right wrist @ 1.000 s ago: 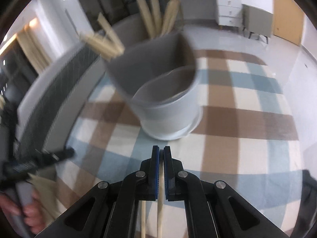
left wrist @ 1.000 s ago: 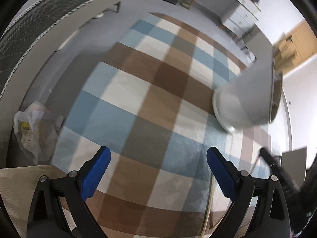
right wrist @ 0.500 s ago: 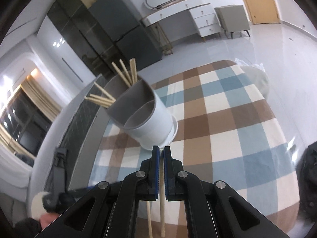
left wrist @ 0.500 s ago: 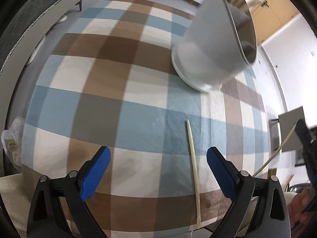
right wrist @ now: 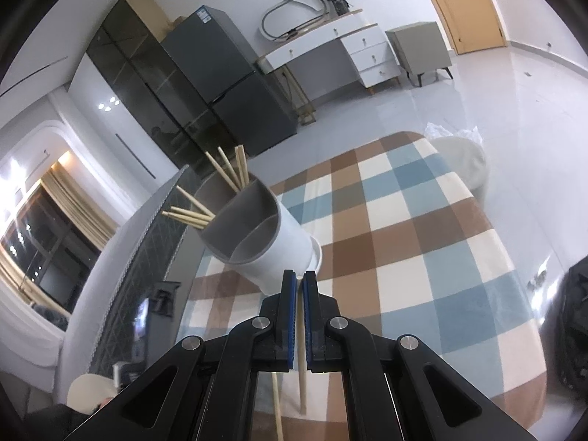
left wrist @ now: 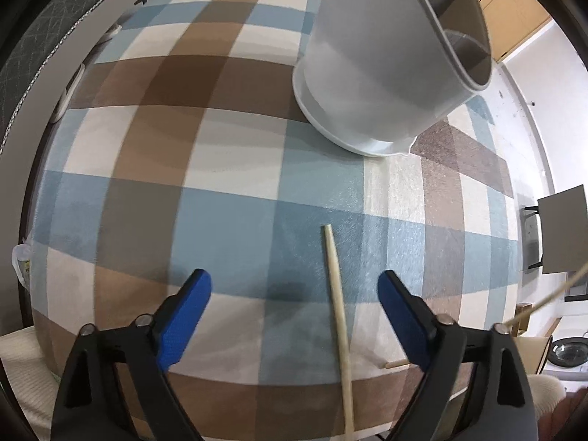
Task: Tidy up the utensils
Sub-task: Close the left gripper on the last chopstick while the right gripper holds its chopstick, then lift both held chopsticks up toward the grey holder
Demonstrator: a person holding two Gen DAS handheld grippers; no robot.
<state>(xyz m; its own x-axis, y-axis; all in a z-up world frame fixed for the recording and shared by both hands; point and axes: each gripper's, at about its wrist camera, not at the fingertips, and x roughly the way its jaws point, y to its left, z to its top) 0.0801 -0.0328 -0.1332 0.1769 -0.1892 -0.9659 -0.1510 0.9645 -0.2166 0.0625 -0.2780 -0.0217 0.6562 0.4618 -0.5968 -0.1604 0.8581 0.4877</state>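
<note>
Here, in the left wrist view, the left gripper (left wrist: 294,294), at lower centre, has jaws that have just been narrowing yet stand wide, a chopstick (left wrist: 338,316) lying untouched between them on the checked tablecloth (left wrist: 220,183). The grey utensil holder (left wrist: 389,62) stands upper right. In the right wrist view, the right gripper (right wrist: 298,286), at lower centre, pinches another chopstick (right wrist: 302,371).

left wrist downward, right oblique; shared holder (left wrist: 386,58)
</note>
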